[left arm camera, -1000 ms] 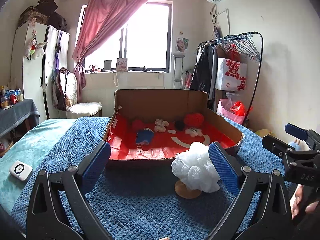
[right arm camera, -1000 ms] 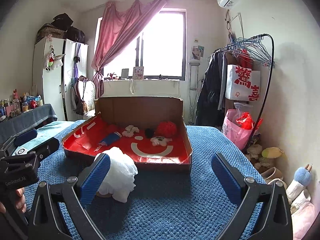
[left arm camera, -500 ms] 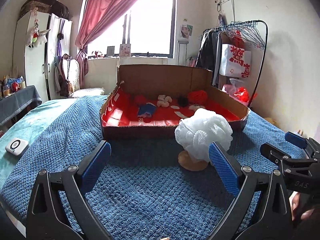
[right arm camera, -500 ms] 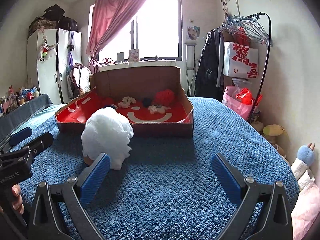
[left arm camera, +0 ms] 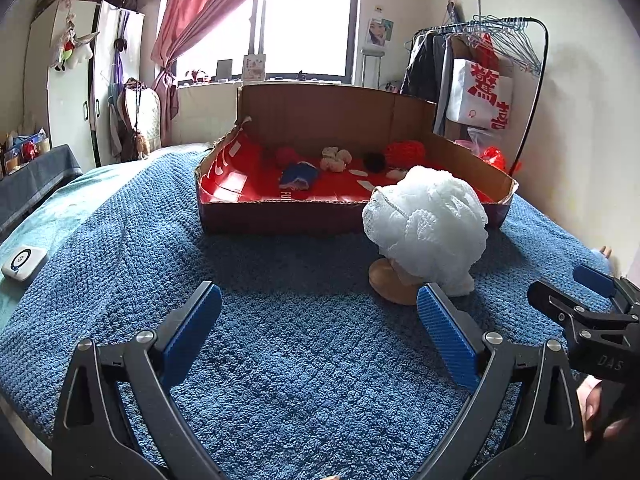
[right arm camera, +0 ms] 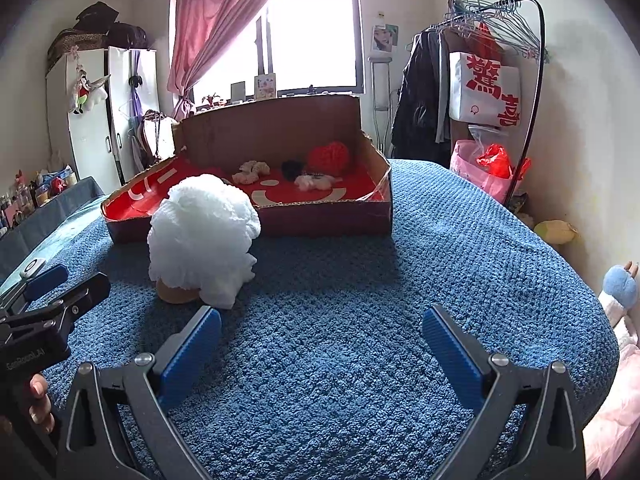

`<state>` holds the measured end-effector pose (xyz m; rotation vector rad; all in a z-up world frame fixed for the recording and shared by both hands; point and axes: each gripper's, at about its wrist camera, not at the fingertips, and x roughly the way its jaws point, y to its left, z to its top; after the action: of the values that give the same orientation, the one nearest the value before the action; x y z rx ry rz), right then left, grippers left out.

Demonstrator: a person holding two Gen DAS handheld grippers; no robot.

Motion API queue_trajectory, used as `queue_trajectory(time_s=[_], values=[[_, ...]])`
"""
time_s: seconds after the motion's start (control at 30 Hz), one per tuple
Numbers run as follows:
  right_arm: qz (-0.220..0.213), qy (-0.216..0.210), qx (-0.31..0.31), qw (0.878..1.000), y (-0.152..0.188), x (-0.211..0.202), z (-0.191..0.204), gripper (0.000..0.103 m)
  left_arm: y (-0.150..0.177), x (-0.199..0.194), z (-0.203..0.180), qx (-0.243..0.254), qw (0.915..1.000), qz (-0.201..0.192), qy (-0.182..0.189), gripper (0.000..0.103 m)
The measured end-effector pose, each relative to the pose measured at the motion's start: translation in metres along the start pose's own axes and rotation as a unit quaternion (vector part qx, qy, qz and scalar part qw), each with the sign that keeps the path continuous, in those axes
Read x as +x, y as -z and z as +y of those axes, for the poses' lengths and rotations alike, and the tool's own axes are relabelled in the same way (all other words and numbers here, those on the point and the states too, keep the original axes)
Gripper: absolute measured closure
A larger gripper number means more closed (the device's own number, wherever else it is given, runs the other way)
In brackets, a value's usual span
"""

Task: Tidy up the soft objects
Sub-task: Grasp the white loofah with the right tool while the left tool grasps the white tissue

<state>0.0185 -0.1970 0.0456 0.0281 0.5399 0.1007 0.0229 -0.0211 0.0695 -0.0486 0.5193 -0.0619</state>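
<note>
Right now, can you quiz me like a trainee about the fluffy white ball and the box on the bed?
1. True or false: the white puff lies inside the cardboard box.
2. Which tongs have the puff nearer their own right finger: A) left tongs B) right tongs?
3. Fill in: both tongs are ___ and hold nothing.

Key:
1. False. It sits on the blue blanket, in front of the box, on a tan round thing.
2. A. In the right wrist view it is by the left finger.
3. Open.
</note>
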Motion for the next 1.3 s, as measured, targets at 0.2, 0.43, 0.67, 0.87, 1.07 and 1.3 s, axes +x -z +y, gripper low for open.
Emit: queue_trajectory(time_s=[0.2,0.43,0.67,0.87,1.07,1.3], values=[[0.007,-0.002,0.000,1.000,0.001,0.003,0.001,0.000,0.003,0.004,0.000,0.000,0.9999,0.013,0.000,0.003],[0.016,-0.003,0.001,1.000,0.003,0.007,0.001,0.000,0.004,0.008,0.000,-0.001,0.9997,0.023,-0.001,0.003],[0.024,-0.034,0.016,0.999,-0.010,0.011,-0.002,0.000,0.000,0.009,0.003,0.000,0.9995,0.031,0.000,0.003],[0.043,-0.116,0.049,0.991,-0.042,0.030,-0.002,0.000,-0.019,0.010,0.014,0.005,0.9996,0.028,0.000,0.003],[0.099,-0.207,0.096,0.968,-0.061,0.072,0.005,0.000,-0.031,0.017,0.032,0.000,0.9994,0.033,-0.011,0.003],[0.122,-0.277,0.117,0.946,-0.063,0.091,0.013,0.055,-0.035,0.025,0.047,-0.012,0.9989,0.044,-0.014,0.003]])
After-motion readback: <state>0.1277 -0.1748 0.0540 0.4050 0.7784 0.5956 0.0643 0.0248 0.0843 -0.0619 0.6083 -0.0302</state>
